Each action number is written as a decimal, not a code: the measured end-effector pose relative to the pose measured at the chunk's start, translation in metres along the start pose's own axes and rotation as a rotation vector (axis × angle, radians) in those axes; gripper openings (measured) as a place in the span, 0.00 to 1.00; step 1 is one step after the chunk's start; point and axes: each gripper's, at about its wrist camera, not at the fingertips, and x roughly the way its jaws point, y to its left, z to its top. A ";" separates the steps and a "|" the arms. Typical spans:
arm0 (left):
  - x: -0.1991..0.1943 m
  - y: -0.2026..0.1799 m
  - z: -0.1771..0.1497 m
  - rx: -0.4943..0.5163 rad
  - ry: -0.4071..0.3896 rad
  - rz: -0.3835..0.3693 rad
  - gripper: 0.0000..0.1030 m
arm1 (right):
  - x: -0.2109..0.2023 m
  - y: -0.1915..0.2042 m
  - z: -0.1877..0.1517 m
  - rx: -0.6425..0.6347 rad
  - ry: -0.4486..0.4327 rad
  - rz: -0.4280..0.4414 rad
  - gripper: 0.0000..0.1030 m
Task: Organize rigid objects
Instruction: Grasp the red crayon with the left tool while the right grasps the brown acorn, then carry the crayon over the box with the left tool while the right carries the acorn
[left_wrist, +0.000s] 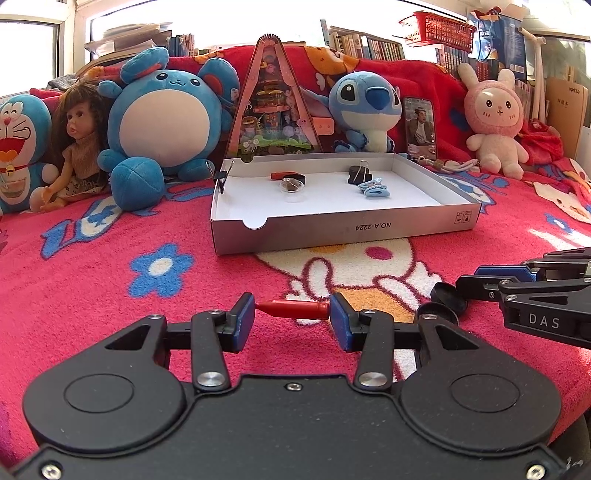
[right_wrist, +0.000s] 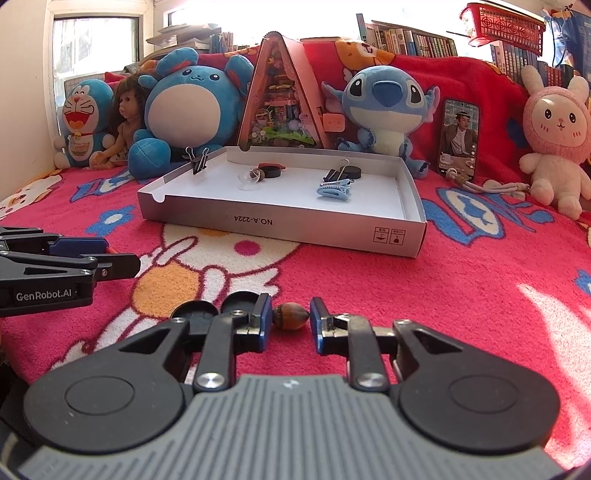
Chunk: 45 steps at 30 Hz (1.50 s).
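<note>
The red bullet-shaped piece (left_wrist: 293, 309) sits crosswise between the blue pads of the left gripper (left_wrist: 292, 312), both pads pressing on its ends: clamped. It hangs low over the pink blanket (left_wrist: 110, 295), in front of the white cardboard tray (left_wrist: 343, 229).

The right gripper (right_wrist: 290, 320) has a brown acorn-like nut (right_wrist: 290, 315) between its fingers. The left pad touches it; a sliver of daylight shows at the right pad, so the grip looks loose or not yet made. Jaws nearly together, but not firmly on the nut as far as can be seen.

Two black round caps (right_wrist: 221, 306) lie on the blanket just beside the right gripper, uncollected.

Inside the tray: a black binder clip (right_wrist: 339, 172), a blue hair clip (right_wrist: 332, 191), a clear dome with a brown nut under it (right_wrist: 251, 179), a black disc and a red piece near the far wall. Another binder clip (right_wrist: 199, 162) is clipped on the left wall.

Assessment: sorting is partway done; pick-up stage for both hands. Next, the right jaws should seat squarely on the nut, as it may roll. Then each load must clear the tray's near wall.
</note>
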 end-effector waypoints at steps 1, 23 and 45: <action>0.000 0.000 0.000 -0.003 0.003 -0.001 0.41 | 0.001 0.000 0.000 0.002 0.004 0.001 0.34; 0.003 0.000 0.028 -0.053 -0.035 -0.029 0.41 | -0.006 -0.009 0.015 0.053 -0.046 -0.021 0.27; 0.066 0.005 0.113 -0.141 -0.046 -0.084 0.41 | 0.027 -0.024 0.071 0.049 -0.113 -0.066 0.27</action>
